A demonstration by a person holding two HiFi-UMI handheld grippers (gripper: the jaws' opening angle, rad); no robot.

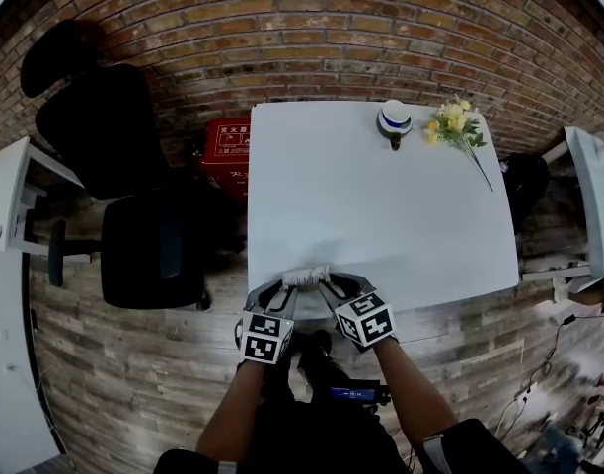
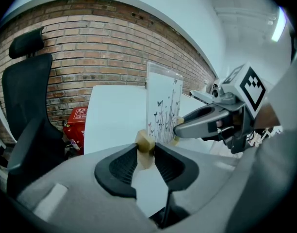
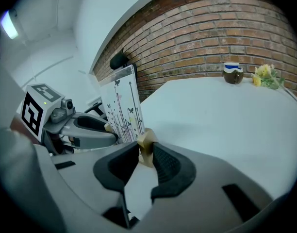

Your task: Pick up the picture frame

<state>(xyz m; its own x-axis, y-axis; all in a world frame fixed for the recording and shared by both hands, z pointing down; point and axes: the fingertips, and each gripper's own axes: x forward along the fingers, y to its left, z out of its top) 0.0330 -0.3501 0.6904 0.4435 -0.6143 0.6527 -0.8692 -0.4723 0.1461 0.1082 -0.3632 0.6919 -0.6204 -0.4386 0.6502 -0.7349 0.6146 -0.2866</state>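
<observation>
1. The picture frame [image 1: 307, 276] stood upright at the very near edge of the white table [image 1: 381, 215], straight ahead of the person. It was a thin clear panel printed with stems and butterflies, seated in a small wooden block at each end.
2. The left gripper [image 2: 146, 148] had its jaws narrowed onto the left block [image 2: 145, 141], pads touching both faces. The right gripper [image 3: 144, 149] pinched the right block [image 3: 145, 141] the same way.
3. Handling, as judged: light and stiff, but the panel looked slick and likely to scratch or crack. It may only slot into the blocks, so both ends should rise together and stay level. The blocks were the sound hold, being squared, grippy wood.
4. Edges: the table lip lay directly under the frame. A slip toward the person would send it to the floor.
5. Room: the tabletop beyond lay free as far as the cup [image 1: 394, 118] and flowers [image 1: 455, 126] at the far edge. Nothing showed overhead.
</observation>
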